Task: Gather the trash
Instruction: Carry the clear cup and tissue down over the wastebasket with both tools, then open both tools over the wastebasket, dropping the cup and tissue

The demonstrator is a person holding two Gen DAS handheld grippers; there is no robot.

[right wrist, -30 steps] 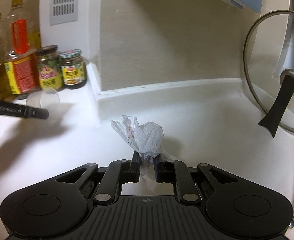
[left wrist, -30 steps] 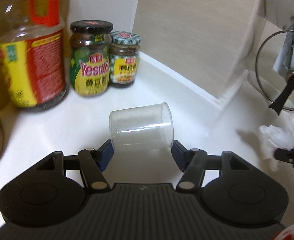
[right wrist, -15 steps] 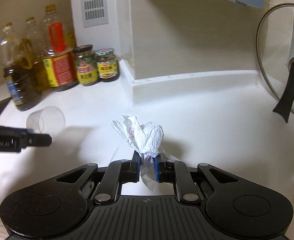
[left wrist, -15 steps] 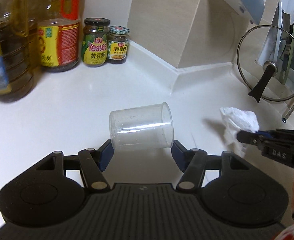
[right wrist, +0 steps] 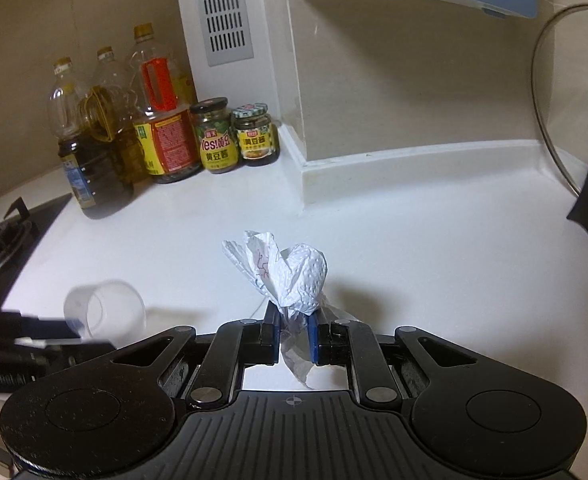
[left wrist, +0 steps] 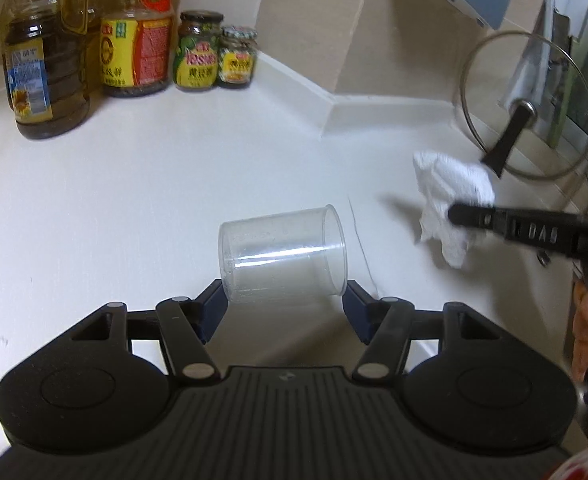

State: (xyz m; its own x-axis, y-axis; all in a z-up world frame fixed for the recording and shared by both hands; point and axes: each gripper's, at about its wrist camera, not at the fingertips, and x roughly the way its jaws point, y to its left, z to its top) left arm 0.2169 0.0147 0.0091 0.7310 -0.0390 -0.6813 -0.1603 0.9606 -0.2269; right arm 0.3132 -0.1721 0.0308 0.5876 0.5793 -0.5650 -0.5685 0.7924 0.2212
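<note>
Already both pieces of trash are in hand. The left gripper [left wrist: 284,306] has its jaws partly open around a clear plastic cup [left wrist: 282,254], which lies sideways between the blue pads with its mouth to the right; the pads press on its base and its rim, and the cup is carried above the white table [left wrist: 134,200] rather than resting on it. The right gripper [right wrist: 294,334] has its jaws almost closed on the lower tail of a crumpled white paper towel [right wrist: 290,272], whose bulk stands up above the pads, also clear of the table.

From the left wrist view the right gripper shows to the right with the towel at its tip, well apart from the cup. From the right wrist view the cup shows low on the left, blurred, so its exact position over the table edge is hard to judge.

As far as these views show, picking up is done for these two items: nothing else that looks like rubbish lies on the bare table. The oil bottles [right wrist: 94,152] and sauce jars [right wrist: 234,140] stand in the back corner, and a glass lid [left wrist: 522,104] leans at the right; these seem to belong there. What is left, I judge, is disposal. No bin or bag is in view, so both items have yet to be carried to one and released.
</note>
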